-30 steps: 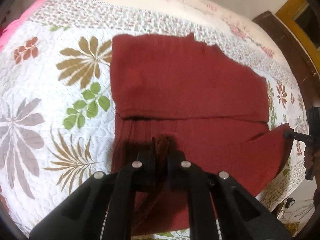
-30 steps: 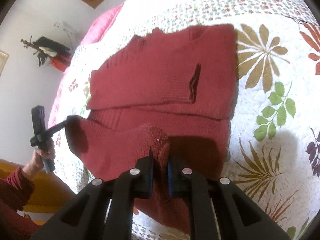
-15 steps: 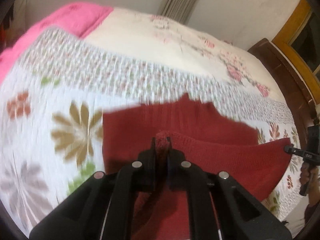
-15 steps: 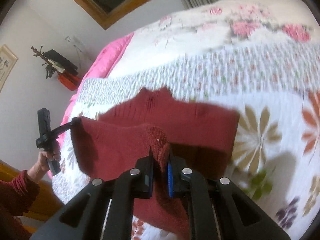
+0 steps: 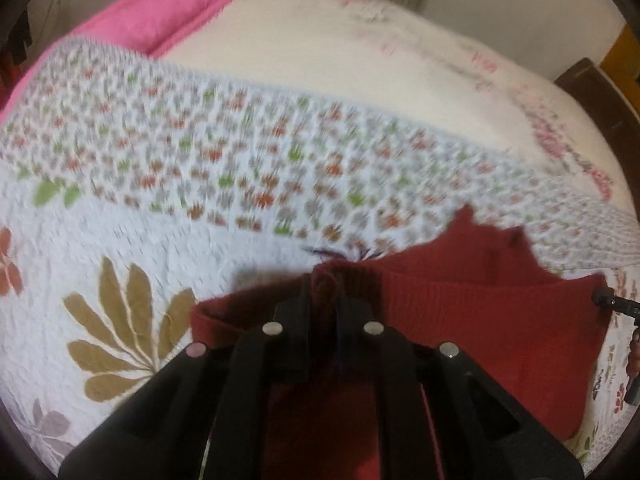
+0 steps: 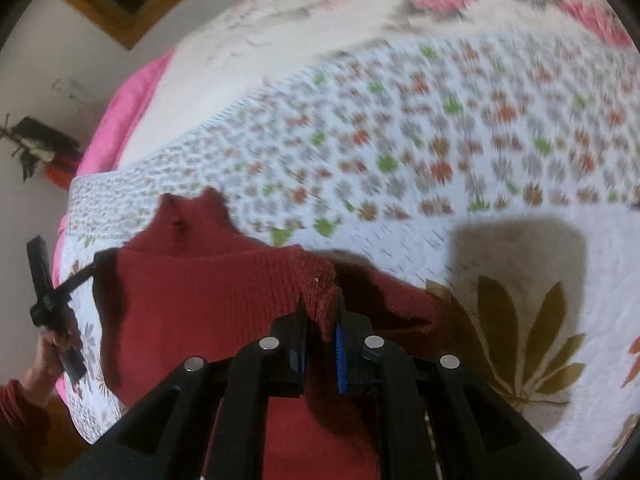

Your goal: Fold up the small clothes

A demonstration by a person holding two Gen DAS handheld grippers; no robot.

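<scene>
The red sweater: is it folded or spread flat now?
Partly folded: both hand-held grippers pinch the red sweater's edge, carrying it over the part lying on the quilt.

Floral quilt (image 5: 168, 216) – pink blanket (image 5: 168, 16)

I count one dark red sweater (image 5: 500, 320) in my view, at the lower right of the left wrist frame and the lower left of the right wrist frame. I hold two grippers: my left gripper (image 5: 325, 292) and my right gripper (image 6: 320, 312), each with two black fingers, so four fingers in all. Each gripper shows four round silver screws across its body. There is one quilt (image 5: 180, 208) filling the middle of both frames, one cream floral sheet (image 5: 340, 60) above it, and one pink blanket (image 5: 168, 12) at the upper left. On the quilt I see one large tan leaf print per frame. One hand (image 6: 60, 340) shows at the left edge.
</scene>
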